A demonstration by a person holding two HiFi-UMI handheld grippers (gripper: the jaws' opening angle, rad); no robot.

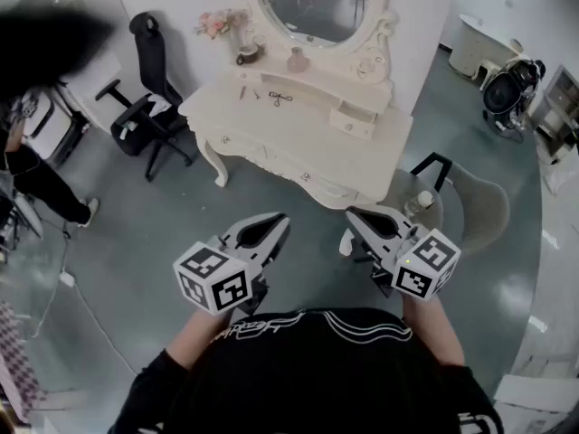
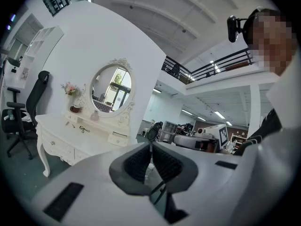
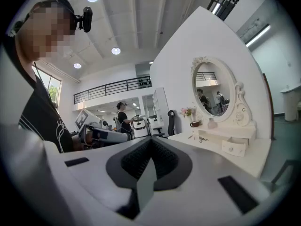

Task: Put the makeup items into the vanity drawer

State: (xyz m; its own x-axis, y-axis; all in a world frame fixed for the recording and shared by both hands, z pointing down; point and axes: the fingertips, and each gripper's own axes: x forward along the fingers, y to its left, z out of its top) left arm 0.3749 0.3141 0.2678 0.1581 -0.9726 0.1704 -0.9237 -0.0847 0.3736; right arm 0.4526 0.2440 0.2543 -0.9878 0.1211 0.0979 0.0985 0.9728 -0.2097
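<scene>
The cream vanity (image 1: 298,143) with its oval mirror stands ahead of me. On its top lie a black eyelash curler (image 1: 280,99) and two small items (image 1: 249,92), and a pink bottle (image 1: 297,60) stands under the mirror. A small upper drawer (image 1: 355,122) sits slightly pulled out. My left gripper (image 1: 276,221) and right gripper (image 1: 355,217) hover side by side well short of the vanity, both shut with nothing in them. The left gripper view shows the curler (image 2: 84,129) far off to the left. In the right gripper view, the curler (image 3: 203,139) and the drawer (image 3: 233,146) are far off to the right.
A black office chair (image 1: 145,107) stands left of the vanity, and a grey chair (image 1: 470,202) is at its right front. A person (image 1: 36,170) stands at the far left. A vase of flowers (image 1: 222,23) is on the vanity's back left, and a fan (image 1: 507,93) stands far right.
</scene>
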